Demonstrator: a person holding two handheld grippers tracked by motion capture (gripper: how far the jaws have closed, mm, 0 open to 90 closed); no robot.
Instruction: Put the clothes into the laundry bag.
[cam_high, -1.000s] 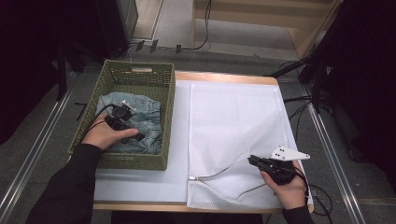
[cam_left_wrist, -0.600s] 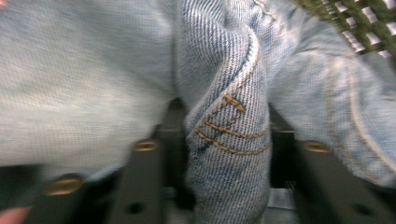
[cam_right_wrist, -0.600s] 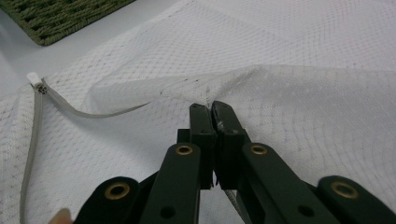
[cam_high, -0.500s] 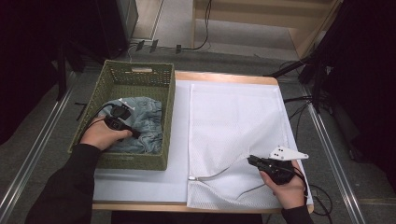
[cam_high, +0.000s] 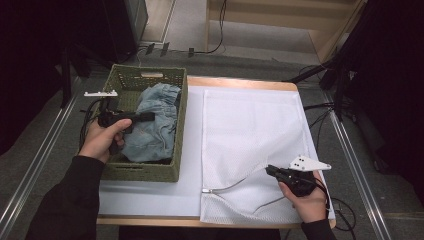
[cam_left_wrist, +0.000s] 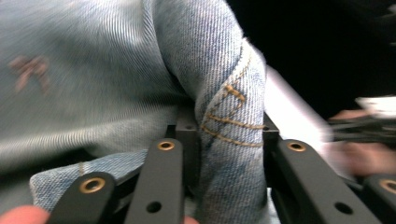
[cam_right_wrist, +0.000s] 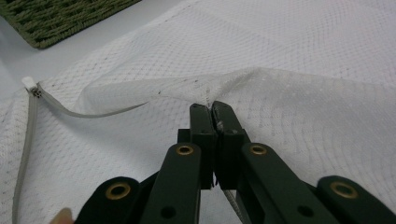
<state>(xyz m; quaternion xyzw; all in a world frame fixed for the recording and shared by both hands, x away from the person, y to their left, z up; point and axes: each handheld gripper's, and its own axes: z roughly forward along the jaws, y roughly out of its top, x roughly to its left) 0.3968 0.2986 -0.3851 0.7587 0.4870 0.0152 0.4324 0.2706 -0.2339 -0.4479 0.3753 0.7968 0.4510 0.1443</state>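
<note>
High view status: the left gripper (cam_high: 145, 116) is pinching the denim garment (cam_high: 152, 125), which rests mostly inside the green woven basket (cam_high: 176, 130) at the left of the table (cam_high: 150, 197). Left gripper view confirms the grip: a thick stitched fold of denim (cam_left_wrist: 229, 140) sits between the jaws, which have just been closing and then easing slightly around it, pads pressing on both sides. The right gripper (cam_high: 270, 170), at the near right, has its jaws pressed together on the upper layer of the white mesh laundry bag (cam_high: 250, 125), tenting the fabric beside the open zipper (cam_right_wrist: 28, 140). Judged progress: early. Completed steps are the grasp on the garment and the hold on the bag mouth. Remaining steps, as judged: lift the garment clear of the basket, carry it right, feed it through the opening, then close the zipper.
</note>
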